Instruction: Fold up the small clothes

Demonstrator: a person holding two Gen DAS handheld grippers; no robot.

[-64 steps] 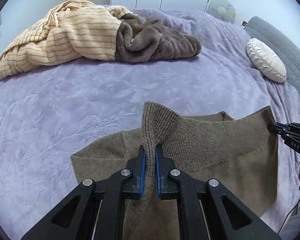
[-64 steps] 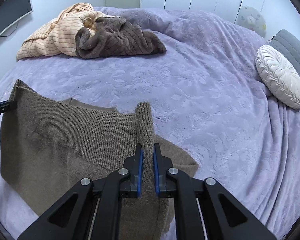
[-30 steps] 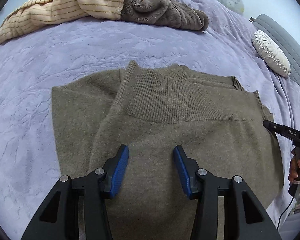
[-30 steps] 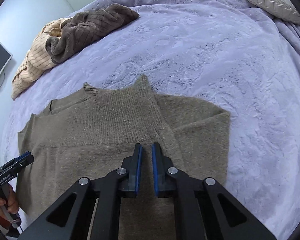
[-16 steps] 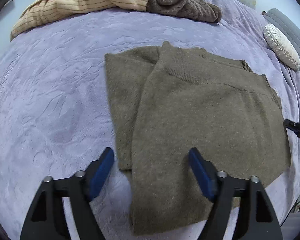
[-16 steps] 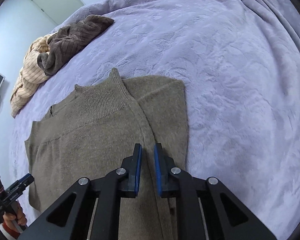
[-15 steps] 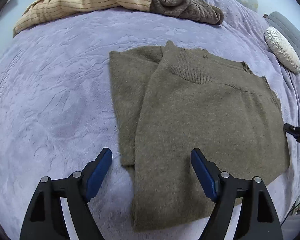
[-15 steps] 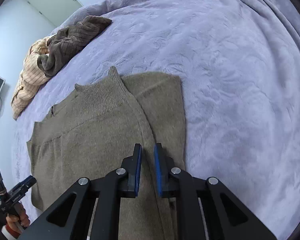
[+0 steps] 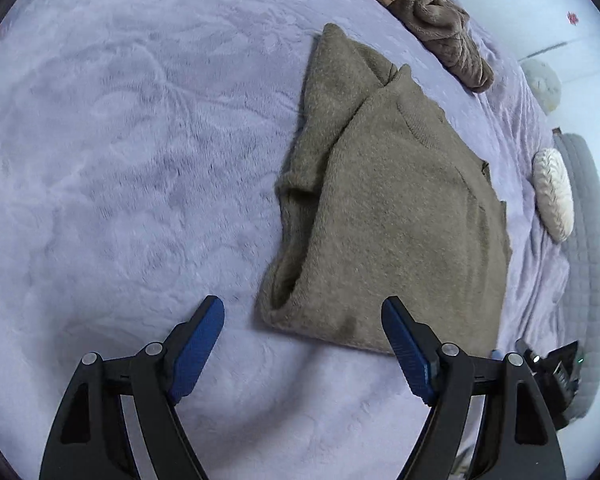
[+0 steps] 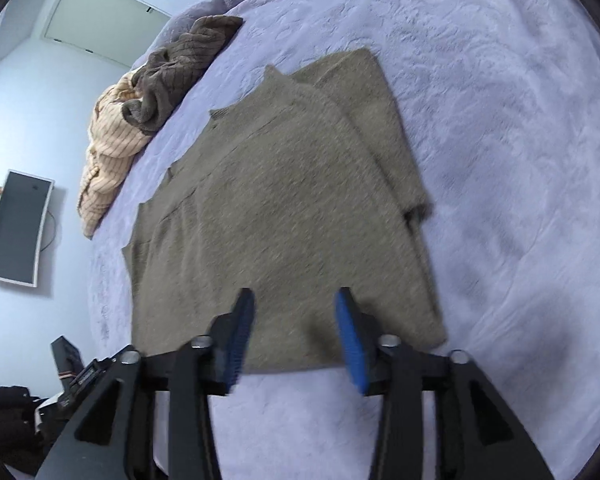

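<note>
Olive-brown knit sweater [image 9: 400, 216] lies flat on lilac bedspread [image 9: 120, 160], doubled over, ribbed collar toward 12 o'clock, a sleeve tucked beneath along its 9 o'clock edge. Left gripper [image 9: 303, 354] wide, nothing between the jaws, near hem just beyond its tips. Right gripper [image 10: 296, 334] jaws opening above the hem, empty. Open bedspread from 7 to 11 o'clock; cream striped and brown garments [image 9: 440, 12] heaped at 1 o'clock, white cushion [image 9: 554, 194] at 3
</note>
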